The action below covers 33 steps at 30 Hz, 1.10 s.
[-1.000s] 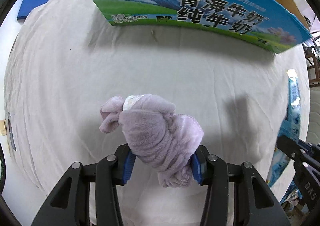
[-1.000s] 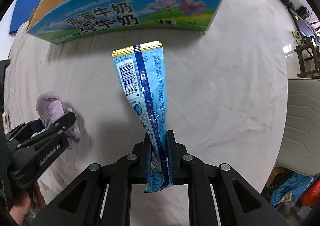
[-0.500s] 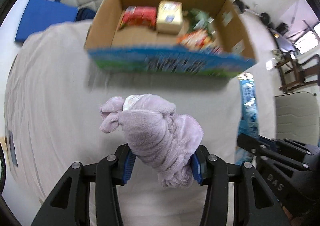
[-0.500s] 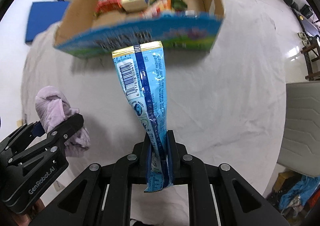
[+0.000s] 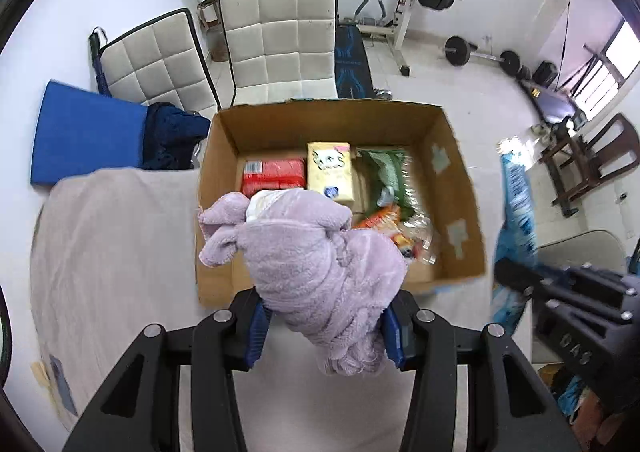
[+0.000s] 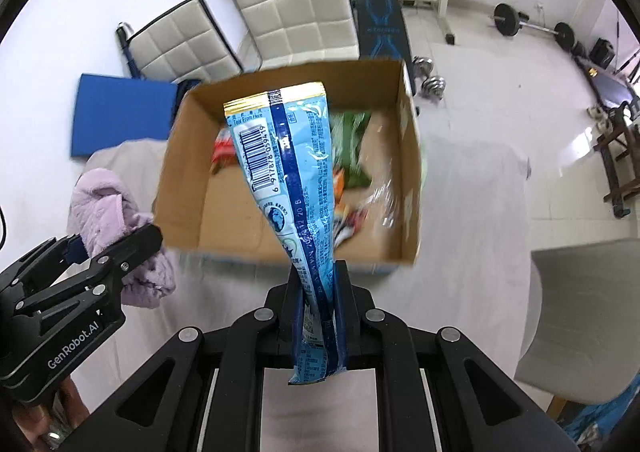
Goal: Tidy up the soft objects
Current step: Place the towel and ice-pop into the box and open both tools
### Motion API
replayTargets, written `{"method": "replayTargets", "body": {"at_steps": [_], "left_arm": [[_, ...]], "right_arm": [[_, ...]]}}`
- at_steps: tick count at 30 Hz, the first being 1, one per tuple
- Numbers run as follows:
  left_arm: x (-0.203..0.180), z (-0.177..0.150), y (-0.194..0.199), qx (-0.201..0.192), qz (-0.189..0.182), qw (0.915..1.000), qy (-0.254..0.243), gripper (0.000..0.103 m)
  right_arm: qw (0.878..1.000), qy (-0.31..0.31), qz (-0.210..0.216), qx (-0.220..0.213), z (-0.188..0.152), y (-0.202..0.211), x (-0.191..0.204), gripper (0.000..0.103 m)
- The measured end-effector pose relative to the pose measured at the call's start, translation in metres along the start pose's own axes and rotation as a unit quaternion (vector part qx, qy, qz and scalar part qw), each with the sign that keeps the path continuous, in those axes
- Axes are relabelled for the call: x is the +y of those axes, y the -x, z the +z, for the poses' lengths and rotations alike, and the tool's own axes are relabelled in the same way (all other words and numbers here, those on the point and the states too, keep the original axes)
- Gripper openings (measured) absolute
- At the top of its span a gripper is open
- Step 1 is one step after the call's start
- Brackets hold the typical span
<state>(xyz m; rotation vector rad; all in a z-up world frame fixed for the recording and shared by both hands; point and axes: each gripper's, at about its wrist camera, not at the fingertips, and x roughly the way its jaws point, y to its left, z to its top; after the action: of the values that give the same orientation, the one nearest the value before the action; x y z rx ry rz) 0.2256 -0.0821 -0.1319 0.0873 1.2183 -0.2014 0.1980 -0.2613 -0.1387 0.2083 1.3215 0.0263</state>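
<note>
My left gripper (image 5: 326, 328) squeezes the fluffy purple cloth bundle (image 5: 316, 260); my right gripper (image 6: 320, 316) pinches the long blue plastic snack bag (image 6: 292, 188); both hang above the brown cardboard box (image 5: 452, 180); snacks already lie inside; I think these two still need dropping in.

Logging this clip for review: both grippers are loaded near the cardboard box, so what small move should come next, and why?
Probably carry the left gripper a little further forward over the cardboard box, then lower it. It is shut on the purple towel, which hangs at the box's near wall, and bare cardboard shows at the near left inside. The right gripper grips the blue packet alongside.
</note>
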Motion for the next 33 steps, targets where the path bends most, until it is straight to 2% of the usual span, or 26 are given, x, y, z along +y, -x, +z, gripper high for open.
{"method": "replayTargets", "body": {"at_steps": [4,11,18,23,33], "left_arm": [[0.01,0.022,-0.037,0.03,0.002,0.9996,-0.001,0.044],[0.026,0.042,-0.113,0.103,-0.009,0.9946,0.013,0.044],[0.037,0.044,-0.179,0.163,-0.013,0.9859,0.034,0.044],[0.033,0.042,-0.198,0.177,-0.008,0.9838,0.027,0.044],[0.023,0.044,-0.205,0.179,-0.004,0.9837,0.019,0.044]], "right_arm": [[1.0,-0.005,-0.025,0.004,0.032,-0.026,-0.002,0.014],[0.997,-0.035,-0.05,0.04,0.073,-0.096,-0.017,0.014],[0.993,-0.051,-0.07,0.078,0.076,-0.156,-0.025,0.014],[0.992,-0.05,-0.076,0.093,0.07,-0.175,-0.025,0.014],[0.989,-0.052,-0.081,0.108,0.066,-0.187,-0.031,0.014]]}}
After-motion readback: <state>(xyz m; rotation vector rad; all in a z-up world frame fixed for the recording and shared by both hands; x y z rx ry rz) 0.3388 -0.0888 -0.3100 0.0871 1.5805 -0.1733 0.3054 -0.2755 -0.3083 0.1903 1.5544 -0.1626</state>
